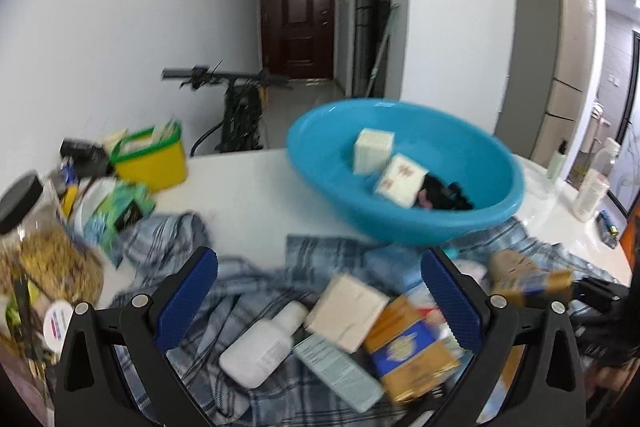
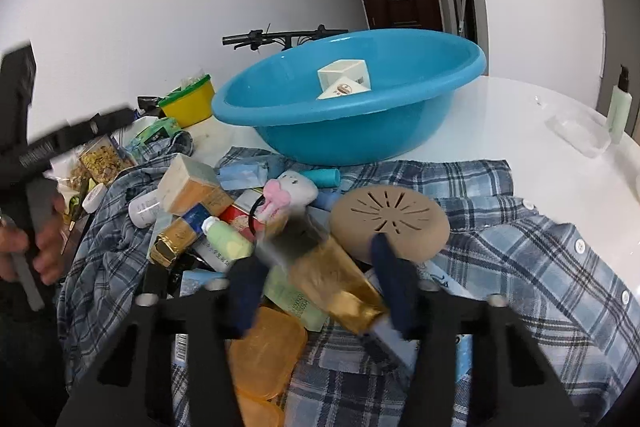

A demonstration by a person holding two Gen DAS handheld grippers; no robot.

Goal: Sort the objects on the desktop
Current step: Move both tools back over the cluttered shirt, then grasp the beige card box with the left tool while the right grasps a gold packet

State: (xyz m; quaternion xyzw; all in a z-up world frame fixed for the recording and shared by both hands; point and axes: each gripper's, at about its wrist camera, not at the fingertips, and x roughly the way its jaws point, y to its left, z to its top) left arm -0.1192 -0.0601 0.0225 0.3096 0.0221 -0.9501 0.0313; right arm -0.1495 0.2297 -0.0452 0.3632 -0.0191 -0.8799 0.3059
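Note:
A blue basin (image 1: 420,223) stands on the white table and holds two cream boxes (image 1: 374,150) and a dark item; it also shows in the right wrist view (image 2: 352,131). My left gripper (image 1: 320,267) is open above a pile on a plaid shirt (image 1: 248,279): a white bottle (image 1: 264,345), a cream box (image 1: 348,311), a blue-and-gold box (image 1: 412,351). My right gripper (image 2: 316,263) has its jaws on either side of a gold-and-black box (image 2: 332,275), blurred by motion. A tan round lid (image 2: 390,223) lies just beyond.
A yellow tub (image 1: 150,159) and a jar of snacks (image 1: 44,247) stand at the left. Bottles (image 1: 592,193) stand at the table's right edge. An orange flat case (image 2: 264,351), a plush toy (image 2: 292,191) and a green bottle (image 2: 226,241) lie in the pile.

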